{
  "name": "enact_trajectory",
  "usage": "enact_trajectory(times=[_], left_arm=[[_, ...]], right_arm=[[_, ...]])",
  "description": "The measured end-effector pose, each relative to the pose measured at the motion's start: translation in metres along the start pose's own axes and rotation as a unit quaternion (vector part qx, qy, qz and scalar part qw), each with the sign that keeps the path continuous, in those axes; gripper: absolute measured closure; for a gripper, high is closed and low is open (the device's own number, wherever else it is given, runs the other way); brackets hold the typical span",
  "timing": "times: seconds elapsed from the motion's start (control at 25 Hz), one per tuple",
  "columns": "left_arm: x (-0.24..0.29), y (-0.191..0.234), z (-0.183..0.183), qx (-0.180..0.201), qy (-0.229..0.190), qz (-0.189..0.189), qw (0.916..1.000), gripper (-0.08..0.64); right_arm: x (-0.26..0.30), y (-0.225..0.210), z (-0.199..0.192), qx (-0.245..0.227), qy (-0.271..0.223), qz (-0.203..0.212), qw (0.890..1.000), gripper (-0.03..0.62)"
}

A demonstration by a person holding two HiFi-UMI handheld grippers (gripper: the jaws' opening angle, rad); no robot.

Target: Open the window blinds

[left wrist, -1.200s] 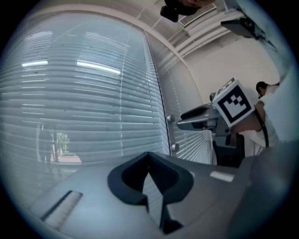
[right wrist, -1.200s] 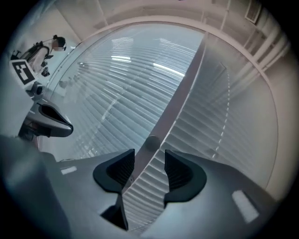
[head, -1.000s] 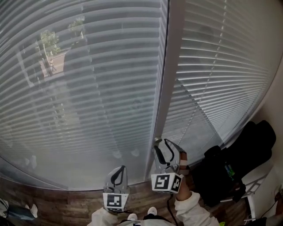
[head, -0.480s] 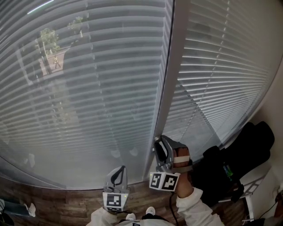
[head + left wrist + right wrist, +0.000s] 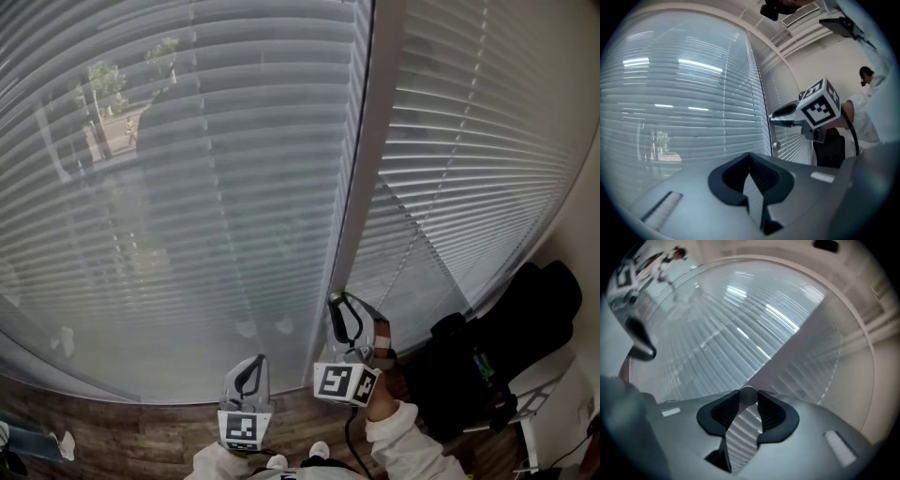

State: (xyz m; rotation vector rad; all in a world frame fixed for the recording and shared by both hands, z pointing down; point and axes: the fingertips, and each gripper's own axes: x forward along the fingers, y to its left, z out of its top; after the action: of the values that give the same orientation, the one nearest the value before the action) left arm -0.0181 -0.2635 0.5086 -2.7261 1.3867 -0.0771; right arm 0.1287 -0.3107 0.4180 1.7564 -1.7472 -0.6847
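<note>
In the head view the window blinds (image 5: 216, 187) hang lowered over the glass, on both sides of a pale frame post (image 5: 361, 169). The right gripper (image 5: 337, 305) points at the foot of this post. The left gripper (image 5: 251, 361) is beside it, nearer to the person.

In the left gripper view the left jaws are closed together and empty. A small round knob (image 5: 776, 146) sits on the post, just below the right gripper.

In the right gripper view the jaws are apart and have just been closing. The knob shows between their tips, but they do not clamp it.
</note>
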Motion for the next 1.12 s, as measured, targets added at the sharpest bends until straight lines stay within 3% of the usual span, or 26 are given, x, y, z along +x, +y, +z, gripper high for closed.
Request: enact_trajectory(times=[0.08,0.12,0.2,0.28,0.36,0.4,0.52,0.56,0.6,0.64,0.68,0.72,0.8,0.88,1.0,1.12], left_arm=[[-0.002,0.004,0.005,-0.001,0.002,0.003,1.0000,0.560],[-0.003,0.006,0.006,-0.002,0.004,0.005,1.0000,0.560],[-0.005,0.008,0.004,-0.005,0.007,0.008,0.9999,0.560],[-0.006,0.010,0.002,-0.005,0.010,0.010,0.9999,0.560],[-0.007,0.012,0.001,-0.006,0.011,0.010,0.9999,0.560],[-0.007,0.012,0.001,-0.006,0.011,0.010,0.9999,0.560],[-0.009,0.012,0.000,-0.006,0.013,0.011,0.9998,0.560],[-0.009,0.012,-0.001,-0.006,0.013,0.011,0.9998,0.560],[-0.008,0.012,-0.001,-0.006,0.014,0.011,0.9998,0.560],[-0.008,0.012,-0.001,-0.006,0.014,0.011,0.9998,0.560],[-0.008,0.012,-0.002,-0.006,0.014,0.011,0.9998,0.560],[-0.007,0.012,-0.002,-0.007,0.014,0.011,0.9998,0.560],[-0.006,0.011,-0.002,-0.008,0.013,0.009,0.9998,0.560],[-0.006,0.009,-0.001,-0.008,0.012,0.007,0.9999,0.560],[-0.007,0.008,-0.001,-0.005,0.011,0.006,0.9999,0.560],[-0.005,0.008,-0.002,-0.005,0.013,0.005,0.9999,0.560]], right_arm=[[0.000,-0.007,0.004,0.134,-0.003,0.016,0.991,0.466],[0.000,-0.009,0.004,0.201,-0.005,0.023,0.979,0.466],[-0.001,-0.013,0.002,0.332,-0.011,0.032,0.943,0.466],[-0.001,-0.015,-0.002,0.454,-0.015,0.043,0.890,0.466],[-0.001,-0.017,-0.005,0.571,-0.020,0.054,0.819,0.466],[-0.001,-0.017,-0.006,0.628,-0.021,0.059,0.775,0.466],[0.000,-0.018,-0.012,0.783,-0.024,0.074,0.617,0.466],[0.000,-0.018,-0.014,0.818,-0.024,0.078,0.569,0.466],[0.000,-0.019,-0.015,0.841,-0.024,0.081,0.534,0.466],[0.001,-0.019,-0.015,0.853,-0.026,0.084,0.515,0.466],[0.001,-0.019,-0.015,0.855,-0.028,0.087,0.511,0.466],[0.002,-0.020,-0.015,0.850,-0.031,0.088,0.518,0.466],[0.002,-0.021,-0.014,0.828,-0.034,0.084,0.553,0.465],[0.002,-0.022,-0.013,0.789,-0.032,0.077,0.609,0.465],[0.000,-0.024,-0.012,0.694,-0.022,0.079,0.716,0.434],[-0.002,-0.028,-0.007,0.569,-0.014,0.084,0.818,0.423]])
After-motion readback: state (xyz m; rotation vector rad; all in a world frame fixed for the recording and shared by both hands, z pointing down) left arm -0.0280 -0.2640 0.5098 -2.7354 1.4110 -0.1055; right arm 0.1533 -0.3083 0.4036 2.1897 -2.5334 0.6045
